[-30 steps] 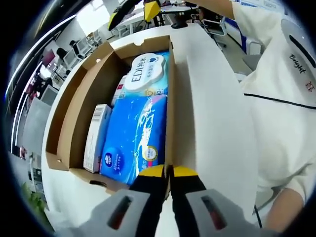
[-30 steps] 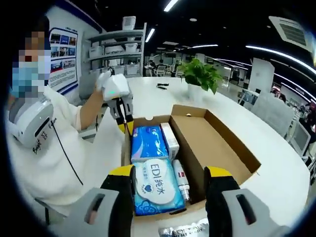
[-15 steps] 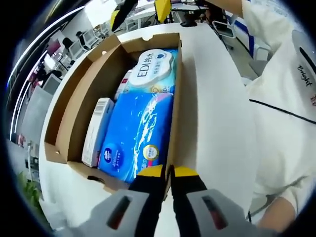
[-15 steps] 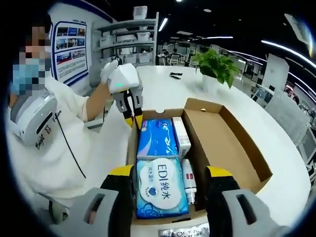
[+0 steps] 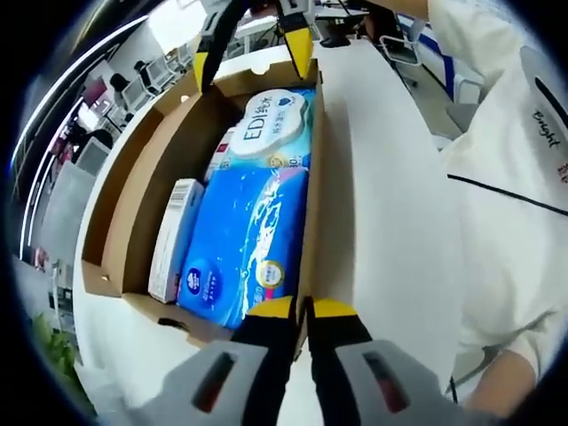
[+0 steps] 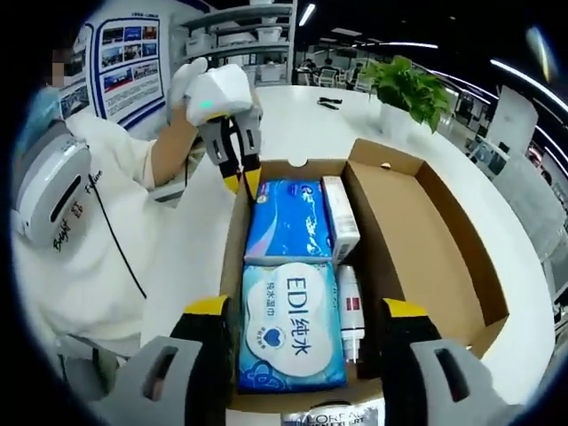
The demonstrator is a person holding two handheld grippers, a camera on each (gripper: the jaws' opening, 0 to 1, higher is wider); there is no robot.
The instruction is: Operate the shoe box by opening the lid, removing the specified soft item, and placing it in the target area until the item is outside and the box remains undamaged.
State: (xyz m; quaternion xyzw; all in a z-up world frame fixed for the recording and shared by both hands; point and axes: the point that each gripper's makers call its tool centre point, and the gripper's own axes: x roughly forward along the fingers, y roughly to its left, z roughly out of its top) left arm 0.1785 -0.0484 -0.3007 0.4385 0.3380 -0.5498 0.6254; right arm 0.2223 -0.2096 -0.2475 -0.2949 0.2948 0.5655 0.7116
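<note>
An open cardboard shoe box (image 5: 133, 177) (image 6: 444, 266) lies on a white table, its white lid (image 5: 382, 204) (image 6: 191, 257) folded out flat. Inside lie a soft EDI wipes pack (image 5: 266, 124) (image 6: 291, 324), a blue tissue pack (image 5: 244, 240) (image 6: 288, 220), a white carton (image 5: 173, 240) (image 6: 339, 217) and a small tube (image 6: 351, 311). My left gripper (image 5: 303, 309) (image 6: 247, 185) is shut on the box's side wall at the lid hinge. My right gripper (image 6: 306, 311) (image 5: 253, 58) hangs open above the box's EDI end, its jaws either side of the wipes pack.
A silver packet (image 6: 333, 415) lies just outside the box's near end. A person in a white top (image 6: 80, 231) (image 5: 524, 177) stands by the lid side. A potted plant (image 6: 408, 84) and small dark items (image 6: 328, 102) sit further along the table (image 6: 293, 124).
My right gripper has come closer over the EDI end of the box, so the box looks larger in its view. The left gripper keeps its hold on the wall.
</note>
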